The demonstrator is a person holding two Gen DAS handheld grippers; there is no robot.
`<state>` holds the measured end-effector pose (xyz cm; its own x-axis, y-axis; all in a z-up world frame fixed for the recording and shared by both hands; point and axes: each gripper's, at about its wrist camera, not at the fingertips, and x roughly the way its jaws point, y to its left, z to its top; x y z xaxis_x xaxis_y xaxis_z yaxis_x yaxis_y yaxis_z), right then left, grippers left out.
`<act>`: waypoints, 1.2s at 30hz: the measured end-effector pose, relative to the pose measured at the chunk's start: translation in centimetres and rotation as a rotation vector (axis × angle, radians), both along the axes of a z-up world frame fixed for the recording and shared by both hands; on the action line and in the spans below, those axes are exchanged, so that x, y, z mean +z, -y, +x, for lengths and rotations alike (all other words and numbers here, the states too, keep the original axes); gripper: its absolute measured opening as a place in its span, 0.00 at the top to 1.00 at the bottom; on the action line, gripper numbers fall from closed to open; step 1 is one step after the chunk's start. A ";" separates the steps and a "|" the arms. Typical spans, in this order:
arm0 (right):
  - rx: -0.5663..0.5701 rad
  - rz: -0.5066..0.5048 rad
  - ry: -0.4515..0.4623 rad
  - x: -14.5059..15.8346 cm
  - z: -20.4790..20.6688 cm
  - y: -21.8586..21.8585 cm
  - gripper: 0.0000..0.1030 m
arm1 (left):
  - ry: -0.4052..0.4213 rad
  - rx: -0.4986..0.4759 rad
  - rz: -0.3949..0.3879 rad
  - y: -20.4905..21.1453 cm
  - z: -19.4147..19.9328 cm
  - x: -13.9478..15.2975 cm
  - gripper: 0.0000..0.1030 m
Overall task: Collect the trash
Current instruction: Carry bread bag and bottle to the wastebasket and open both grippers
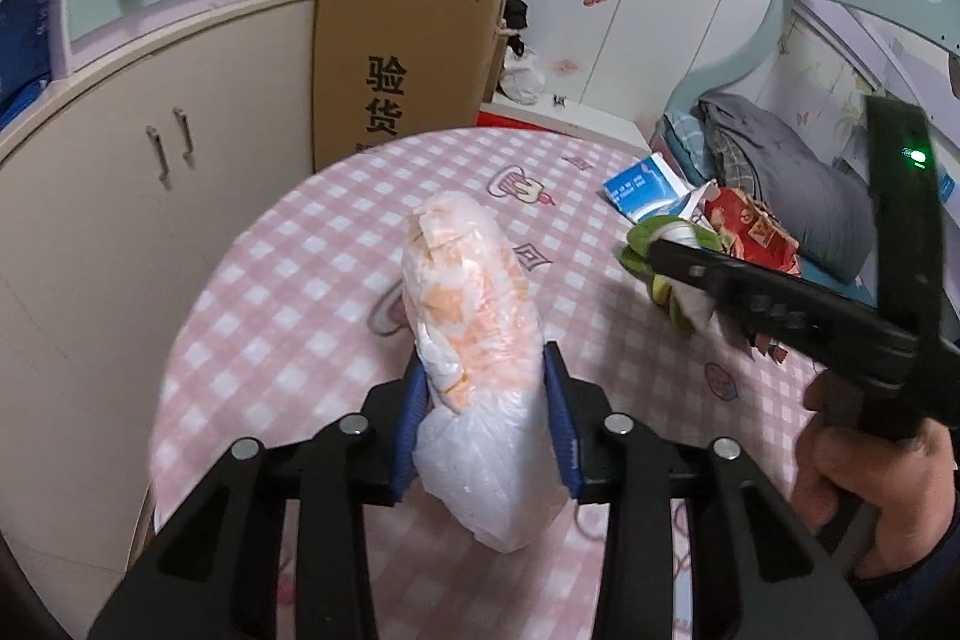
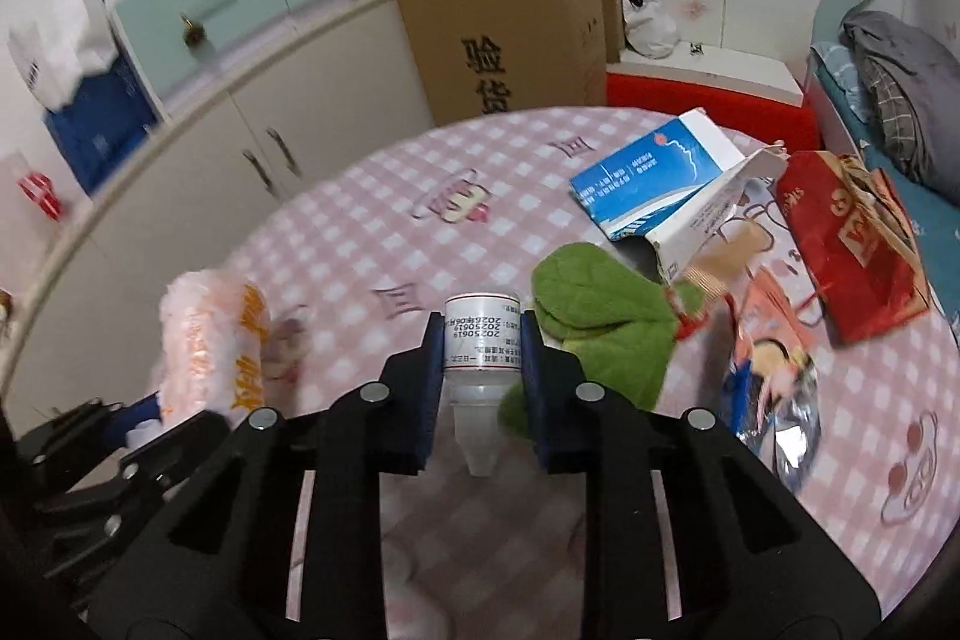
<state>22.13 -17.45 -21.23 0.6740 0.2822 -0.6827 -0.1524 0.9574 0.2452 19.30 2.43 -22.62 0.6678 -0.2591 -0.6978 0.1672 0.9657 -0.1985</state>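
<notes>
both claws clamp trash: left claw [image 1: 486,418] a plastic bag [image 1: 474,334], right claw [image 2: 480,358] a half-hidden bottle [image 2: 480,334].

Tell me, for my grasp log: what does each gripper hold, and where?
Left gripper: plastic bag, near its lower end. Right gripper: small bottle, by its labelled body.
</notes>
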 end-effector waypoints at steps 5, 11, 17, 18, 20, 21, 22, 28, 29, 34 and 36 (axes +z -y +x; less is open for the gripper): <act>0.034 0.036 0.001 1.2 -3.0 -0.5 0.76 | 0.015 0.027 -0.001 -1.6 -2.1 0.6 0.65; 0.063 0.011 -0.074 -1.5 -5.9 -2.0 0.76 | 0.013 0.037 -0.010 -2.8 -4.3 0.5 0.65; 0.130 0.033 -0.041 0.5 -6.9 -5.0 0.76 | 0.041 0.064 -0.028 -4.6 -6.6 1.3 0.65; 0.147 0.038 -0.032 0.9 -6.9 -5.7 0.76 | 0.048 0.078 -0.031 -5.2 -7.0 1.5 0.65; 0.190 0.049 -0.012 2.0 -6.9 -7.5 0.76 | 0.060 0.107 -0.037 -6.6 -7.8 1.9 0.65; 0.209 0.053 -0.005 2.4 -6.9 -8.6 0.76 | 0.066 0.122 -0.038 -7.3 -8.2 2.1 0.65; 0.229 0.058 0.000 2.8 -6.9 -9.6 0.76 | 0.072 0.145 -0.039 -8.5 -8.8 2.3 0.65; 0.363 0.076 0.009 3.9 -6.6 -17.2 0.76 | 0.068 0.269 -0.020 -14.6 -10.9 1.9 0.65; 0.389 0.079 0.005 3.8 -6.5 -18.7 0.76 | 0.057 0.297 -0.017 -16.0 -11.2 1.5 0.65; 0.482 0.084 -0.044 2.5 -5.9 -25.1 0.76 | 0.011 0.393 0.004 -21.5 -12.6 -0.3 0.65; 0.518 0.081 -0.069 1.6 -5.8 -27.7 0.76 | -0.008 0.431 0.016 -23.5 -13.2 -1.1 0.65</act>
<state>16.35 10.22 -19.67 0.3862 0.6203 -0.6827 -0.5817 0.7382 0.3417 6.12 25.95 -23.68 0.7072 0.0528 -0.7050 -0.2533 0.9499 -0.1830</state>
